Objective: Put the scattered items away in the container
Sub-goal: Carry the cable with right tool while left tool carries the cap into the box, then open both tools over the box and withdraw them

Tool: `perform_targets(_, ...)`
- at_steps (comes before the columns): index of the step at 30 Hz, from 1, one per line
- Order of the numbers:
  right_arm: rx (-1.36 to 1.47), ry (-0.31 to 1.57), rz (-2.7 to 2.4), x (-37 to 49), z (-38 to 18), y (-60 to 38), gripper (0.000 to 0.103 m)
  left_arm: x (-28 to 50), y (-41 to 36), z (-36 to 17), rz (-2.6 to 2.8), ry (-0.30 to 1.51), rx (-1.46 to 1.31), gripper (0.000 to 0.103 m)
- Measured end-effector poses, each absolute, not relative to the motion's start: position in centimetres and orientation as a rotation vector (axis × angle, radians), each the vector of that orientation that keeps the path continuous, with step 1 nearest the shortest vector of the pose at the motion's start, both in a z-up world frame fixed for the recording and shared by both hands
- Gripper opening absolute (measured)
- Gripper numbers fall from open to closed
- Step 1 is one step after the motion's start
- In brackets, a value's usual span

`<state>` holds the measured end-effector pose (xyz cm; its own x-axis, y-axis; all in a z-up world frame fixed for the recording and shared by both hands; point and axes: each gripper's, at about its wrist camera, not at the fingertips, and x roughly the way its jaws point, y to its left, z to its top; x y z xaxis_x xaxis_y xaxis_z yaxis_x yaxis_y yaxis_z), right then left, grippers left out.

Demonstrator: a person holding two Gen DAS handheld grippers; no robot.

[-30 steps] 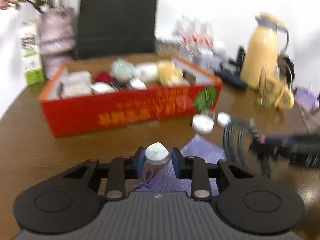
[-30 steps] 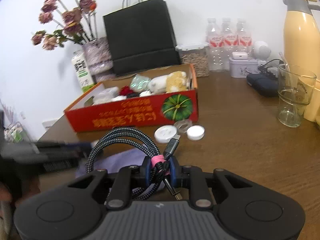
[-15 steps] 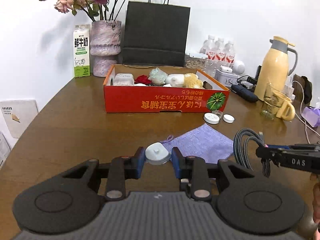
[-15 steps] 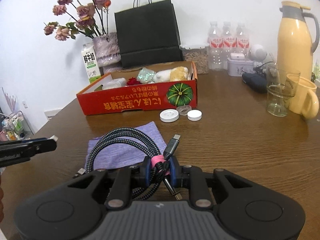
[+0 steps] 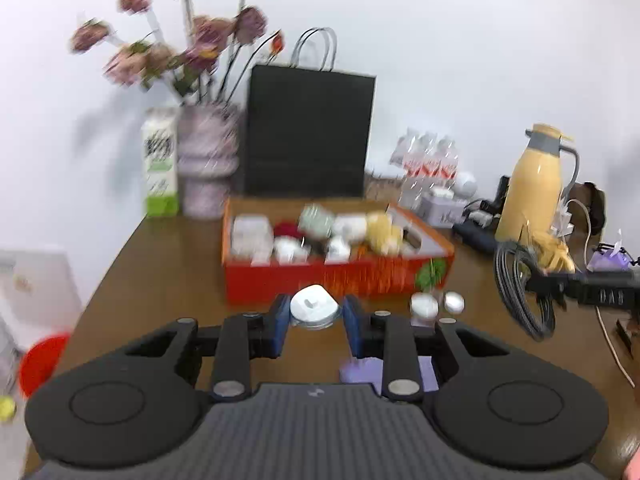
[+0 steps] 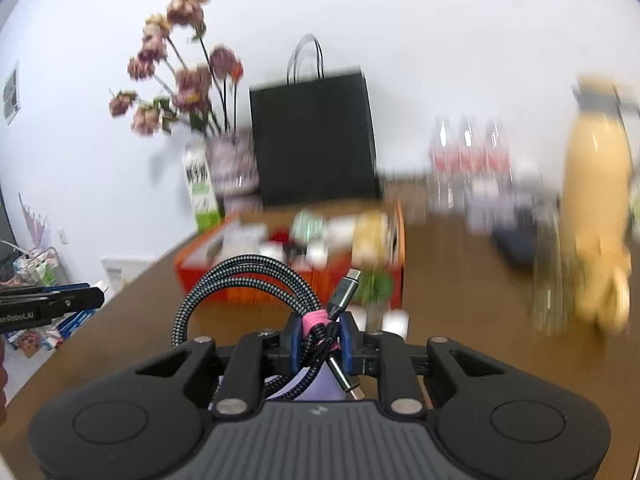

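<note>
My left gripper (image 5: 315,314) is shut on a small round white lidded jar (image 5: 314,307), held above the table in front of the red cardboard box (image 5: 320,280). My right gripper (image 6: 321,334) is shut on a coiled braided cable (image 6: 244,276) at its pink tie, plugs sticking out. In the left wrist view, the cable (image 5: 520,292) hangs at the right from the right gripper (image 5: 532,285). The box (image 6: 248,292) holds several small items. A purple cloth (image 5: 362,370) lies on the table below my left gripper.
Two white lids (image 5: 424,305) sit by the box's front right corner. Behind the box stand a black paper bag (image 5: 308,132), a flower vase (image 5: 206,164) and a milk carton (image 5: 160,164). A yellow thermos (image 5: 534,184), bottles and a glass (image 6: 550,280) crowd the right.
Both grippers have risen with their loads; the table and box now sit lower in both views. The left gripper has also drawn nearer the box. The grips are unchanged.
</note>
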<state>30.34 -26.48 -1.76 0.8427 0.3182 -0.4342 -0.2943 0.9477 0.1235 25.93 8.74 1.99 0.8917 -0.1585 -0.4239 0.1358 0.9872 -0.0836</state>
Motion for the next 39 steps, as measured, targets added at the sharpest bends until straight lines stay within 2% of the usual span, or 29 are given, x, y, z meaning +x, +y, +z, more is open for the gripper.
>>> perform_targets(5,-0.023,0.499,0.361,40.9,2.7,-24.8,0.018,36.2,9.9,3.8,-0.202,0.551,-0.032,0.029)
perform_targets(8,-0.121,0.581,0.344,47.5,2.6,-22.3,0.018,42.0,10.0,3.3,-0.167,0.633,0.005,0.029)
perform_targets(14,-0.279,0.864,0.235,58.5,-3.6,-18.6,0.018,50.2,10.5,-1.0,-0.143,0.812,0.075,0.03)
perform_targets(18,-0.4,0.978,0.213,60.0,-7.6,-17.0,0.018,51.8,10.4,-3.7,-0.163,0.853,0.147,0.03)
perform_targets(22,-0.41,1.058,0.22,60.2,-9.0,-17.0,0.018,52.6,10.9,-4.8,-0.152,0.862,0.143,0.033)
perform_targets(23,-0.415,1.058,0.211,60.3,-9.0,-17.0,0.024,52.7,11.0,-4.7,-0.155,0.862,0.129,0.038)
perform_targets(24,-0.418,1.058,0.201,60.4,-8.8,-17.0,0.028,52.8,11.2,-4.5,-0.168,0.863,0.115,0.048)
perform_targets(26,-0.42,1.045,0.191,60.4,-8.1,-17.1,0.043,52.6,11.3,-3.6,-0.156,0.849,0.111,0.056)
perform_targets(27,-0.414,1.028,0.197,60.3,-7.6,-17.1,0.045,52.5,11.3,-3.1,-0.14,0.836,0.114,0.057)
perform_targets(29,-0.398,0.981,0.208,59.6,-5.8,-17.3,0.059,52.1,11.7,-2.1,-0.123,0.82,0.101,0.058)
perform_targets(35,-0.324,0.922,0.257,57.7,-1.4,-18.1,0.062,50.6,13.0,0.6,-0.066,0.863,0.031,0.072)
perform_targets(36,-0.32,0.92,0.265,57.2,-0.9,-18.2,0.064,50.3,13.2,1.0,-0.059,0.88,0.004,0.077)
perform_targets(38,-0.313,0.912,0.281,55.9,0.0,-18.6,0.072,49.2,13.8,1.8,-0.056,0.913,-0.069,0.08)
perform_targets(39,-0.309,0.912,0.291,55.2,0.3,-18.8,0.074,48.5,13.9,2.3,-0.059,0.916,-0.096,0.081)
